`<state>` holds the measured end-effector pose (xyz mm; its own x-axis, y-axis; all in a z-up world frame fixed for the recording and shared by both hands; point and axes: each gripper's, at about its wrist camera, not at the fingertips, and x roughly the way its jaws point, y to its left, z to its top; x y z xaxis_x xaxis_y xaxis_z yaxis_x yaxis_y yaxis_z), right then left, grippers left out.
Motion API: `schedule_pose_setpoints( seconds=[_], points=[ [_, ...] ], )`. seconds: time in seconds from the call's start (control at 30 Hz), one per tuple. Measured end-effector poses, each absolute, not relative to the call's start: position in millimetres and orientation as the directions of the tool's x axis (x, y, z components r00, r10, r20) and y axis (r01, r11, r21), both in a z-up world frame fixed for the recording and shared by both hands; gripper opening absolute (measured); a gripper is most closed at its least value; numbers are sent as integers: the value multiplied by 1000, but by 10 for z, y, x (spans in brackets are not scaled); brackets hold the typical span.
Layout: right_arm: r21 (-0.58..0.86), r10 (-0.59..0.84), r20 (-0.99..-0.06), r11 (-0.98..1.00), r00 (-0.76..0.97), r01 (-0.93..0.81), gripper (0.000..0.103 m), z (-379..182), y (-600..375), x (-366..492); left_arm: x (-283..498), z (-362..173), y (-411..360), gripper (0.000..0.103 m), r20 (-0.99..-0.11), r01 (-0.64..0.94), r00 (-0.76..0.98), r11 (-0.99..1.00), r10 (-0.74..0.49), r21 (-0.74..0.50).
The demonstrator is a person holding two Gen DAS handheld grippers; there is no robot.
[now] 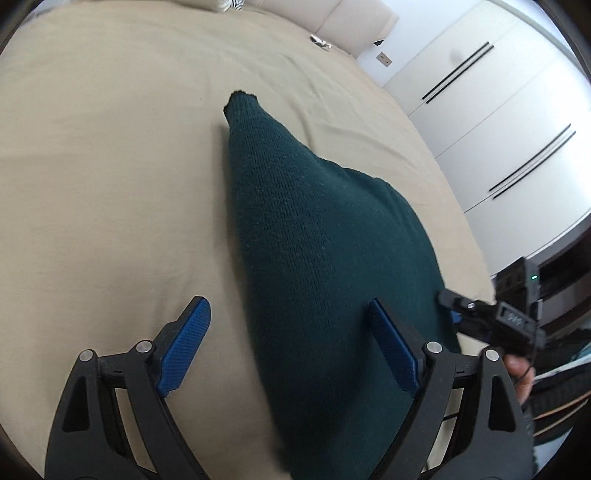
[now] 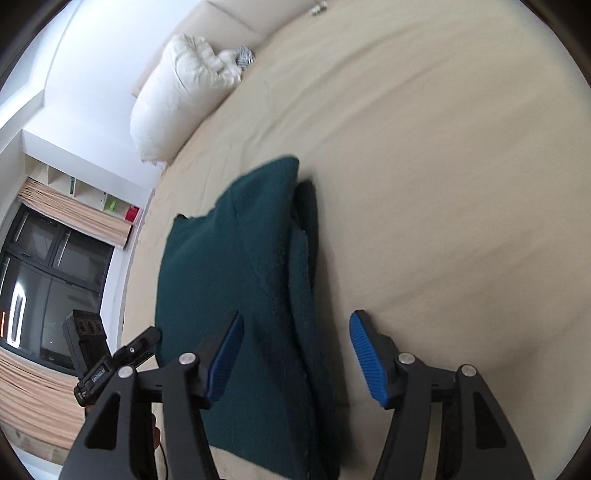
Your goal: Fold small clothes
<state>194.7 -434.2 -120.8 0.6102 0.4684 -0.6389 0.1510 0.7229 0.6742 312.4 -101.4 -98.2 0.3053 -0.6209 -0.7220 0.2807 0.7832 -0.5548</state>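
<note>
A dark green knitted garment point(image 1: 314, 229) lies on the beige bed sheet point(image 1: 110, 177), partly folded, with a narrow end pointing away. My left gripper point(image 1: 291, 347) is open just above its near left edge, holding nothing. In the right wrist view the same garment point(image 2: 236, 280) shows a folded layer along its right side. My right gripper point(image 2: 295, 358) is open over that near right edge, empty. The right gripper also shows at the garment's right edge in the left wrist view point(image 1: 491, 321), and the left gripper shows at the left in the right wrist view point(image 2: 114, 362).
A white pillow point(image 2: 177, 92) and a beige headboard point(image 1: 332, 18) lie at the far end of the bed. White wardrobe doors point(image 1: 498, 110) stand to the right. A window point(image 2: 44, 280) and shelves point(image 2: 85, 192) are off the bed's left side.
</note>
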Motion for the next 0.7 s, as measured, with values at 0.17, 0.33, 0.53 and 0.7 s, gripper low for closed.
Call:
schedule_pose_setpoints(
  seconds=[0.17, 0.33, 0.53, 0.7],
  points=[
    [678, 501, -642, 725, 581, 124, 46, -1229, -4246, 2120, 3216, -1084, -1223, 71, -738, 285, 222, 766, -637, -576],
    [584, 435, -717, 802, 545, 128, 29, -1179, -4036, 2241, 3178, -1022, -1362, 55, -789, 307, 220, 809, -573, -502],
    [279, 186, -793, 957, 580, 76, 22, -750, -3488, 2057, 2981, -746, -1414, 43, -810, 344, 272, 838, -520, -422],
    [190, 136, -759, 982, 636, 16, 21, -348, -3013, 1693, 2593, -368, -1130, 42, -791, 377, 341, 844, -509, -381]
  ],
)
